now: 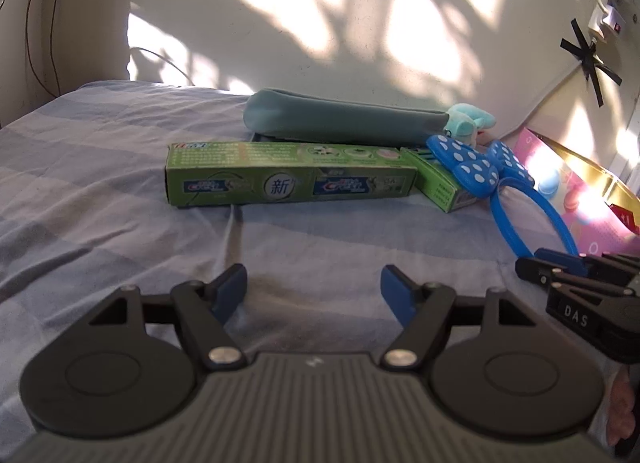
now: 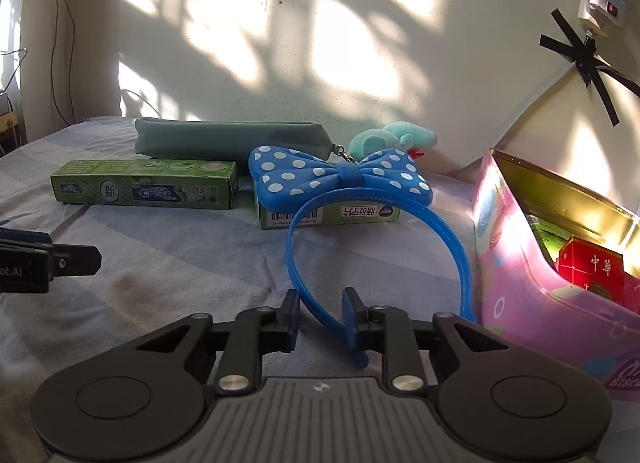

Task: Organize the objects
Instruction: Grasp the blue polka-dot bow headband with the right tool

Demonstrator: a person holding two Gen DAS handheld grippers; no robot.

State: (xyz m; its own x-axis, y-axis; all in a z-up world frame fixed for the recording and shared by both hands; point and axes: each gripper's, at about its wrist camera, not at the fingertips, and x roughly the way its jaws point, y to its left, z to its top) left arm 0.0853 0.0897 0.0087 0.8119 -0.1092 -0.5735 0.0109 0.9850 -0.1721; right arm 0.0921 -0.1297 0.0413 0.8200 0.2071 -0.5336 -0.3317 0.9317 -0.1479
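On a striped blue bedsheet (image 2: 168, 259), a blue polka-dot bow headband (image 2: 340, 179) lay with its bow propped on a small green box (image 2: 328, 217), one end of its band between the narrowed jaws of the right gripper (image 2: 320, 315). Behind it sat a green toothpaste box (image 2: 144, 187) and grey-green pouch (image 2: 232, 139), a pink tin (image 2: 532, 295) to the right. The left gripper (image 1: 313, 291) hovered with jaws spread, holding nothing.
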